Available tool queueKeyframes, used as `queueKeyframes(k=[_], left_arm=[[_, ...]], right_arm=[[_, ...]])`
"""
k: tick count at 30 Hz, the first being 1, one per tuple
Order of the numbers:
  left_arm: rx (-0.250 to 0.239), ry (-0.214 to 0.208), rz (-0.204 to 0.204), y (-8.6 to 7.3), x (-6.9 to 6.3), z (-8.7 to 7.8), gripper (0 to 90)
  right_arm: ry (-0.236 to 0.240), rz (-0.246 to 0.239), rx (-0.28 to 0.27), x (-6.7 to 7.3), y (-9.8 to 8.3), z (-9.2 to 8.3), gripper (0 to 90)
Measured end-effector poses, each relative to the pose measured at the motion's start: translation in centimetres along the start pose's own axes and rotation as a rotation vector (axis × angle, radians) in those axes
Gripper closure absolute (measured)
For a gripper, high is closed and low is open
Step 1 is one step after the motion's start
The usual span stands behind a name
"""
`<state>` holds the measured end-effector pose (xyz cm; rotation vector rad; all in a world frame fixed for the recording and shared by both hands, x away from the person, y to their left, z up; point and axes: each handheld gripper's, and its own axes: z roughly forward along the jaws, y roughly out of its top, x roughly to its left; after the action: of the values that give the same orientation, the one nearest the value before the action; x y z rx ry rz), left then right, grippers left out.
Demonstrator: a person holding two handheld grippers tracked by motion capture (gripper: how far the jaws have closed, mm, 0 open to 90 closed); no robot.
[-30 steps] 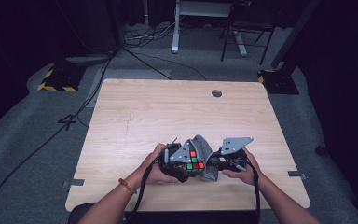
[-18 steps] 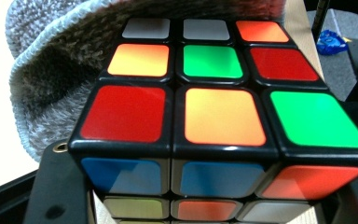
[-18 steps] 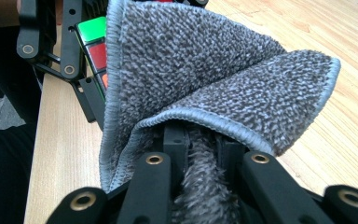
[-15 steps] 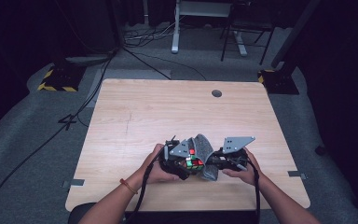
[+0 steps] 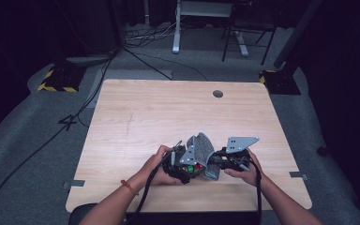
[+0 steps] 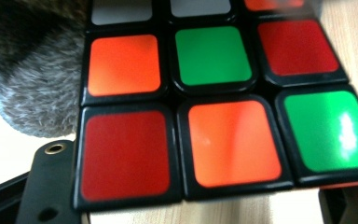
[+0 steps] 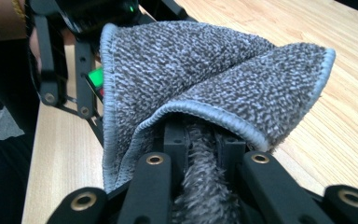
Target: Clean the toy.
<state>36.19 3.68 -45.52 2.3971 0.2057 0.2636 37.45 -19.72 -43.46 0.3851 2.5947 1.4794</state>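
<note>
- The puzzle cube [image 6: 214, 107], its face a scramble of red, orange and green stickers, sits clamped in the left gripper [image 5: 183, 165] at the near middle of the worktop [image 5: 159, 112].
- The right gripper [image 5: 225, 161] has its fingers [image 7: 175, 140] clenched on a grey cloth [image 7: 205, 79], folded over them like a pad.
- The cloth touches the cube's right side, probably so it can be wiped while the left hand [image 5: 157, 164] steadies it.
- Both hands hold low, just above the wood.
</note>
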Motion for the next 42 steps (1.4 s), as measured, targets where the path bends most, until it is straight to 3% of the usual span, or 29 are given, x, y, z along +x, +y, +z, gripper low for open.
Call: queueKeyframes(k=[7, 9, 10, 13, 16, 21, 28, 34, 35, 38, 42], left_arm=[[0.004, -0.020, -0.010, -0.3, 0.3, 0.3, 29.8], [-0.028, -0.008, -0.032, -0.5, 0.6, 0.0, 33.0], [-0.044, -0.021, -0.045, -0.5, 0.8, -0.1, 33.1], [-0.032, 0.009, -0.035, -0.4, 0.6, -0.1, 33.3], [-0.018, -0.021, -0.063, -0.5, 0.9, 0.3, 33.2], [-0.016, -0.051, -0.095, -0.6, 1.3, 0.6, 33.1], [0.005, -0.015, -0.113, -0.7, 1.3, 0.9, 31.3], [0.034, -0.015, -0.117, -1.0, 1.7, 1.5, 29.4], [0.052, -0.035, -0.101, -1.2, 1.7, 1.8, 30.0], [0.071, -0.024, -0.080, -1.1, 1.5, 2.0, 30.6], [0.057, -0.029, -0.072, -1.1, 1.4, 1.9, 31.8]], right_arm=[[0.007, 0.008, -0.017, -0.1, 0.0, -0.1, 79.2], [-0.014, 0.006, 0.016, -0.2, 0.0, 0.1, 79.2], [-0.003, 0.017, 0.010, -0.3, -0.1, 0.0, 79.2], [0.006, 0.026, 0.009, -0.5, -0.2, 0.1, 79.2], [0.001, 0.030, 0.050, -0.6, -0.3, 0.3, 79.2], [0.002, 0.033, 0.072, -0.7, -0.5, 0.6, 79.4], [0.018, 0.035, 0.052, -0.7, -0.6, 0.6, 79.5], [0.044, 0.032, 0.049, -0.7, -0.7, 0.7, 79.5], [0.043, 0.011, 0.071, -0.5, -0.7, 1.0, 79.5], [0.040, 0.016, 0.086, -0.4, -0.8, 1.2, 79.5], [0.044, 0.025, 0.068, -0.5, -0.8, 1.1, 79.5]])
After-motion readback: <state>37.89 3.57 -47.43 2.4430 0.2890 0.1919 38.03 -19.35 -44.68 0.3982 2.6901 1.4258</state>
